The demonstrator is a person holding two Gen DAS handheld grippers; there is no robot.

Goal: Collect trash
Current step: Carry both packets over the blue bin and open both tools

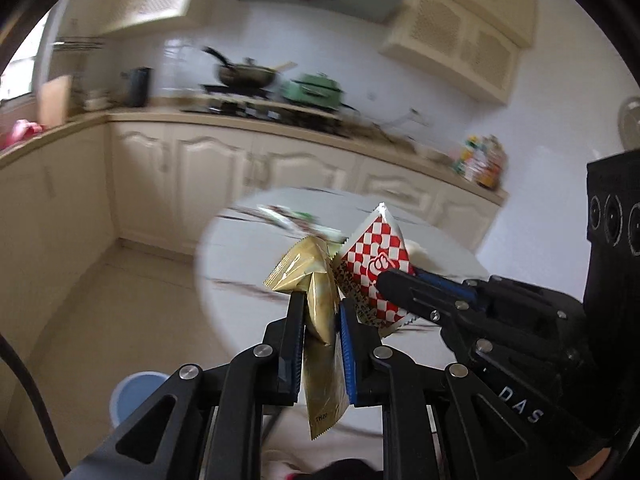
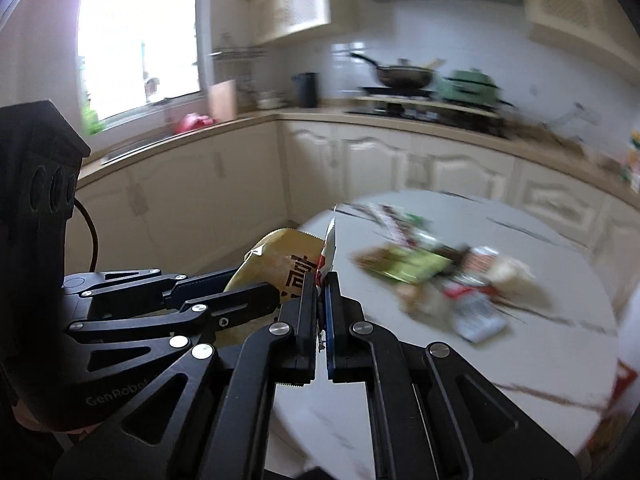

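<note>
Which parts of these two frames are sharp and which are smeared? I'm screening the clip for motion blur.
Left wrist view: the left gripper and its gold wrapper are crisp; the counter and round table streak. Right wrist view: the right gripper is sharp, the trash pile smeared, the window blown out.

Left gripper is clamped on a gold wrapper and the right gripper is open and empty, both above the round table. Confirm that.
Not quite. The right gripper is not open and empty: it is shut on a red-and-white checkered wrapper, as the left wrist view shows. The rest holds: the left gripper clamps the gold wrapper, both above the round table.
</note>
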